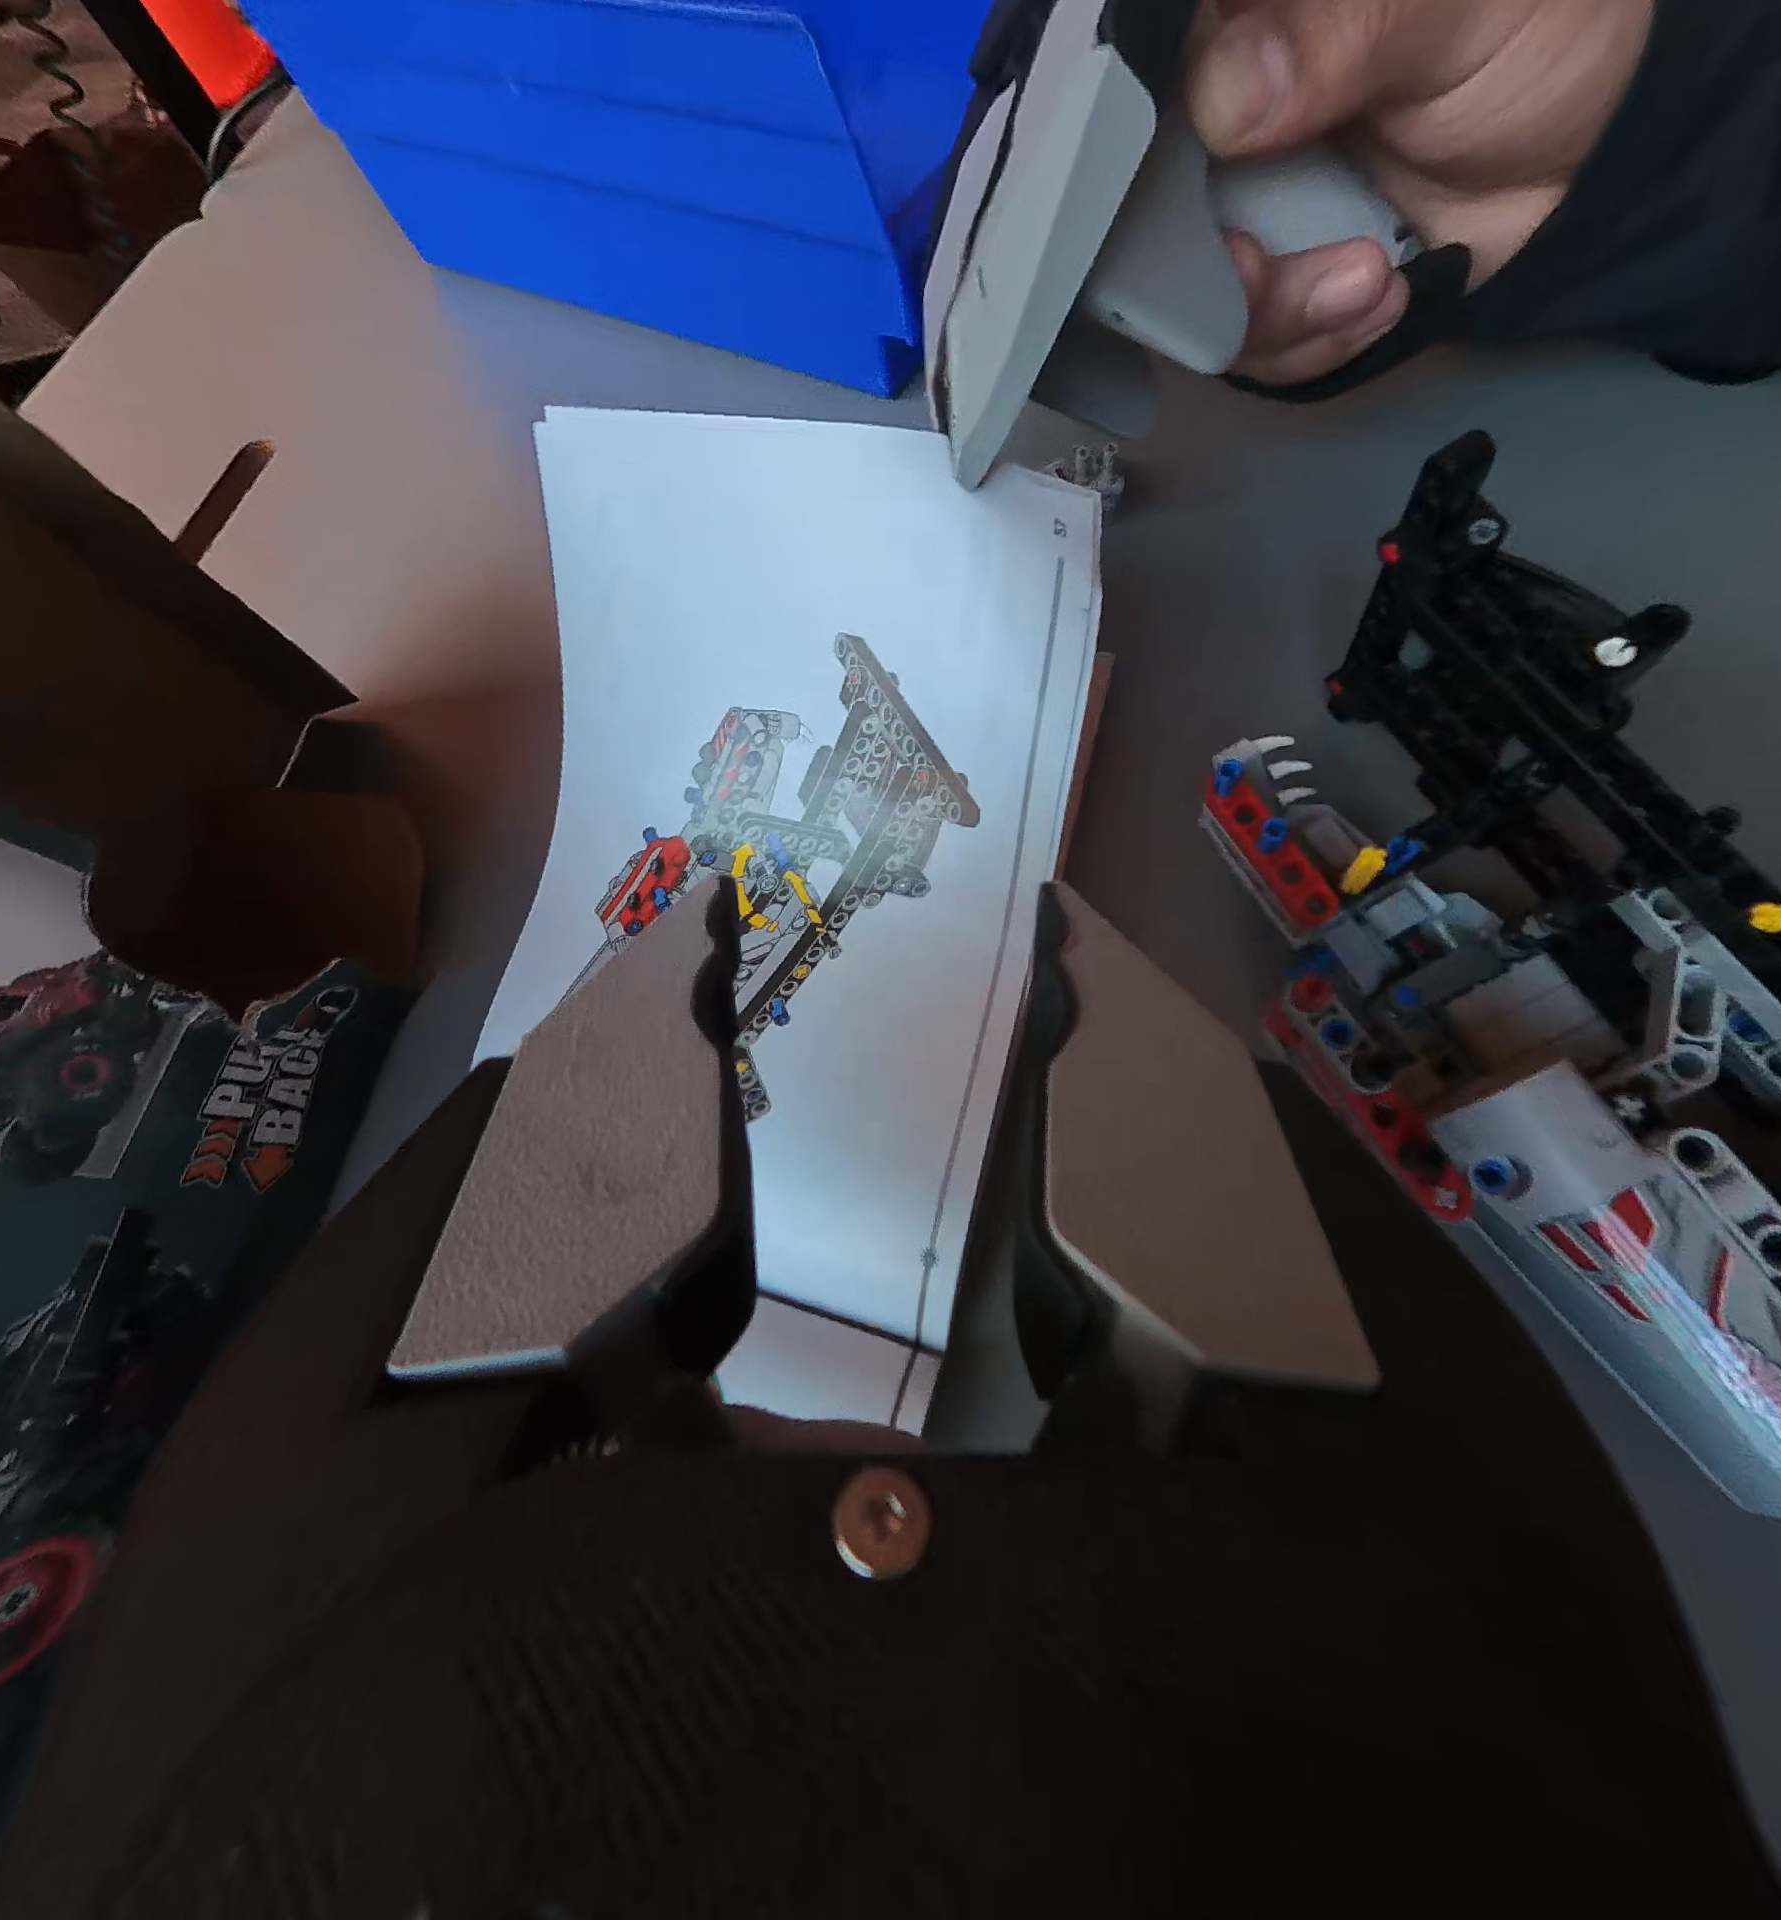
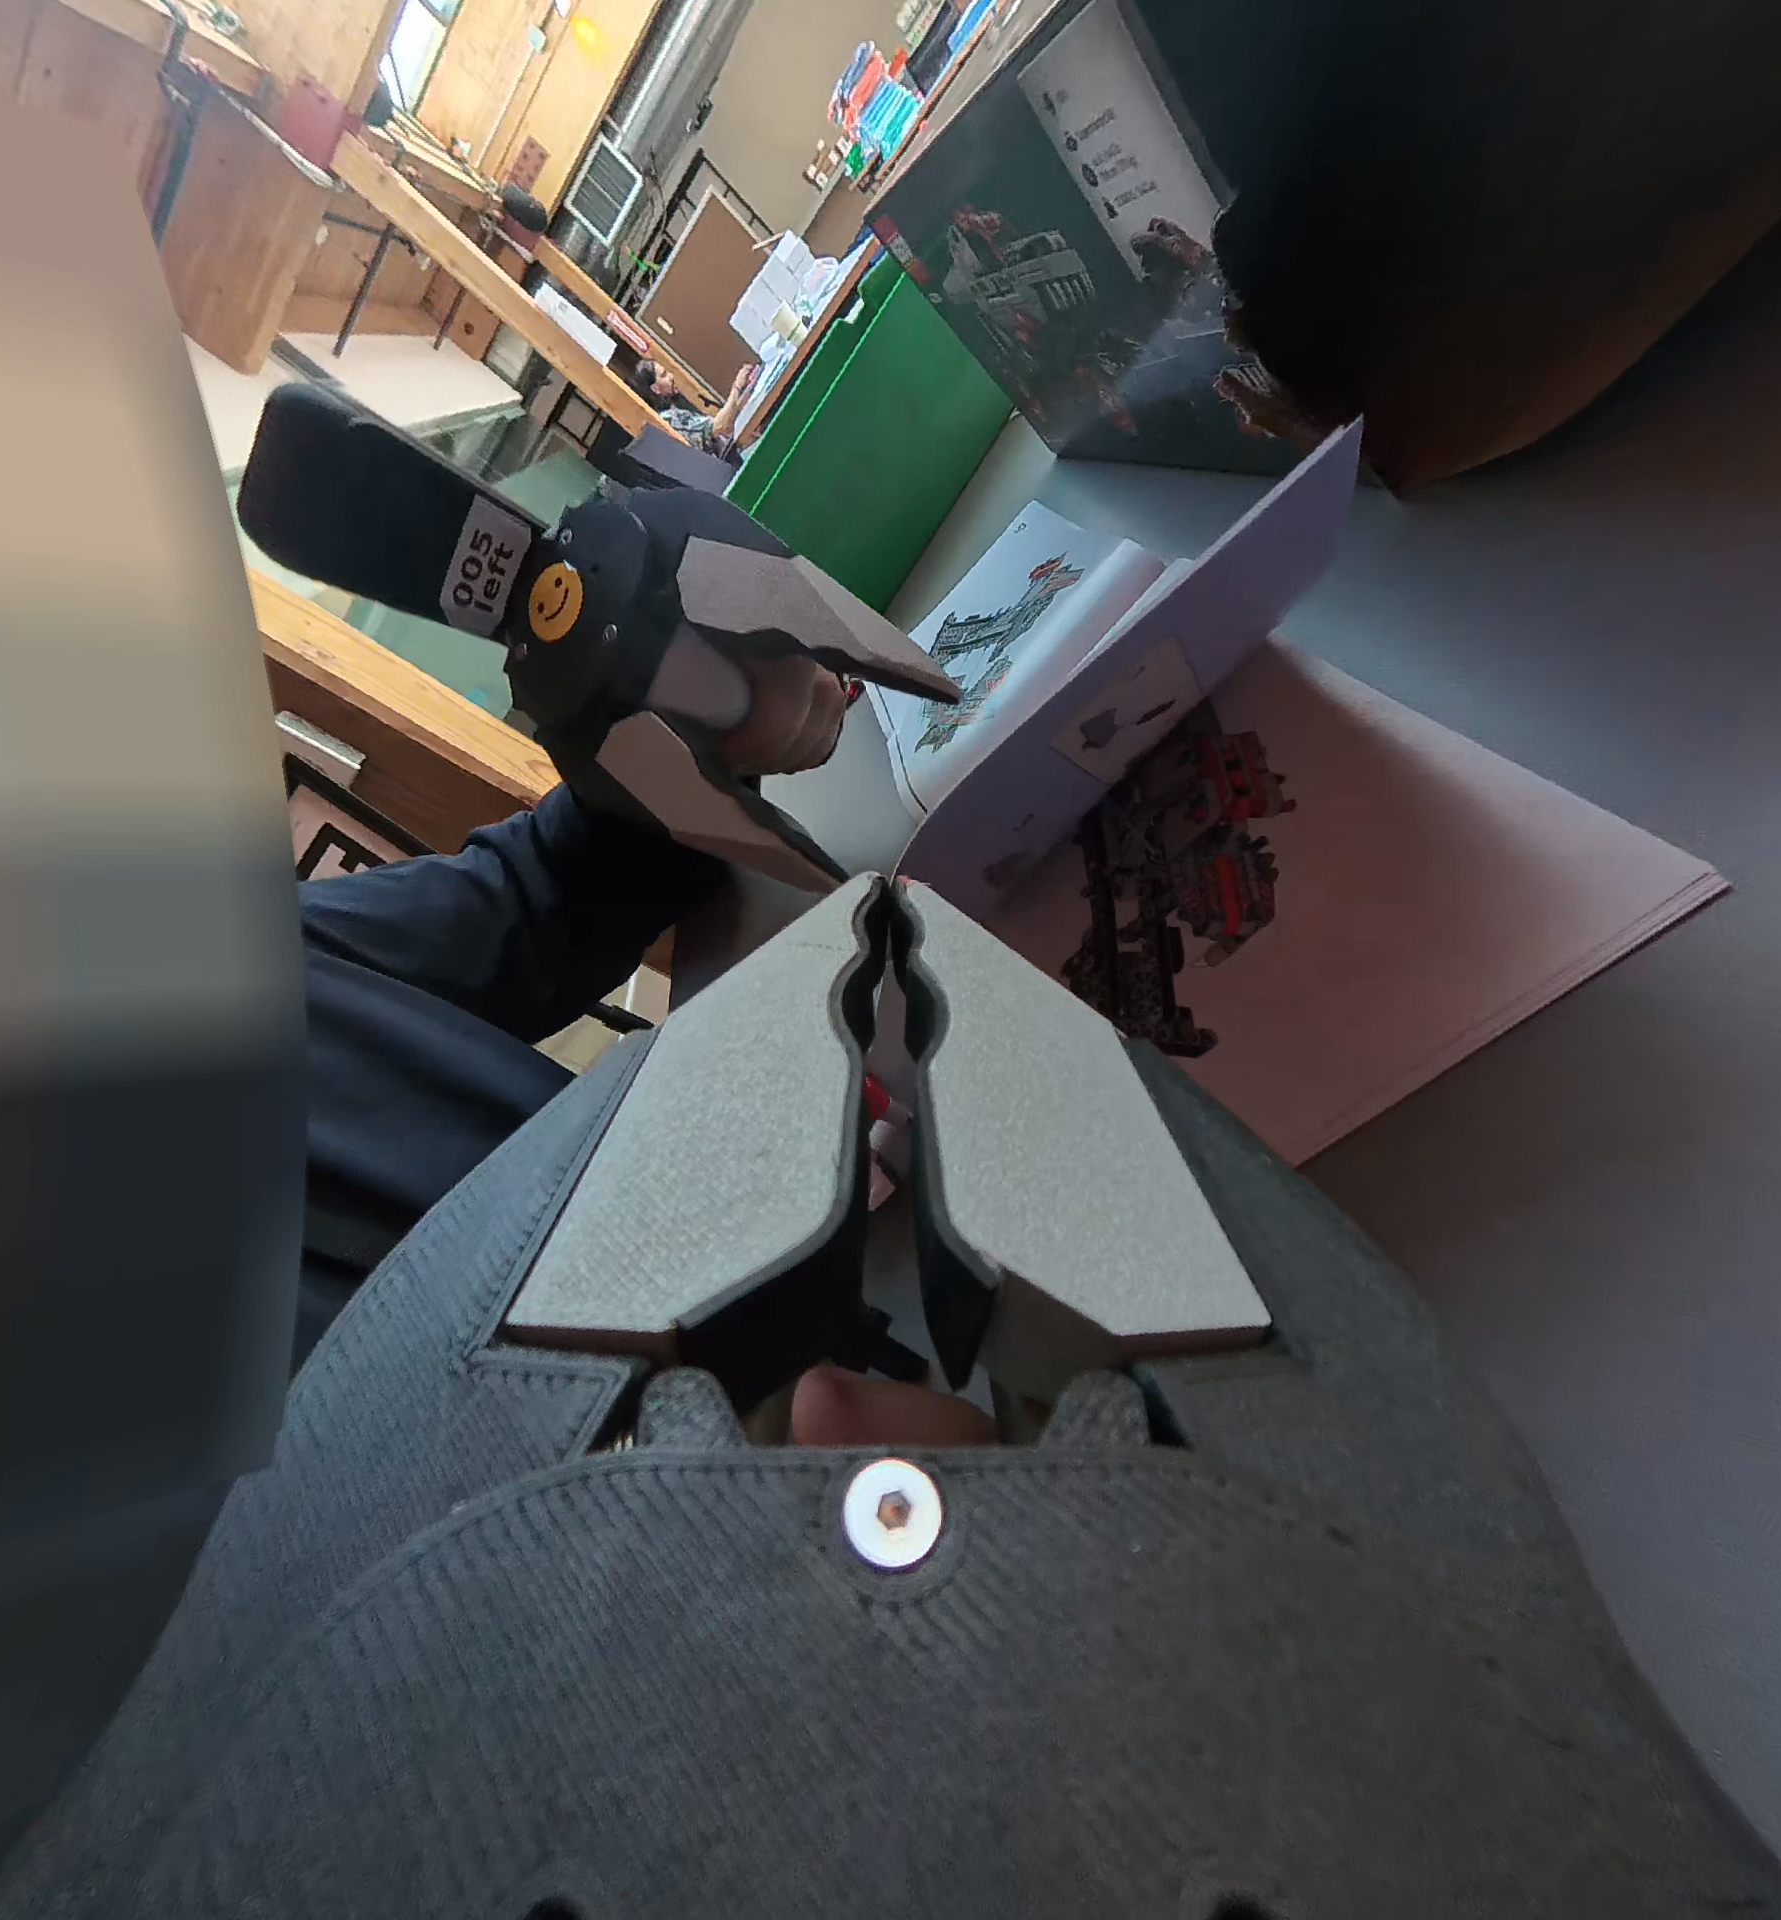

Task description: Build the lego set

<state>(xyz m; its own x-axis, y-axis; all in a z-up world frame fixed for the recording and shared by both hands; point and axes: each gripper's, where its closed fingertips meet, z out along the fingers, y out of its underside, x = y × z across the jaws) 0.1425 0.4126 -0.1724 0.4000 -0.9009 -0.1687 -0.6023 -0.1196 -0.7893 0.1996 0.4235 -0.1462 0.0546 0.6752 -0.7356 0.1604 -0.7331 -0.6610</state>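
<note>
The half-built grey, red and black lego truck lies on the grey table just right of the white paper instruction book. Its long body runs slantwise, black frame end pointing away.

The right gripper is pinched on a page's corner. Best to lift slowly so the paper doesn't tear.

The left gripper hangs open-jawed above the book.

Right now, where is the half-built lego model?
In the left wrist view, the lego model lies on the grey table at the right, beside the open instruction booklet, away from the open left gripper.
</note>
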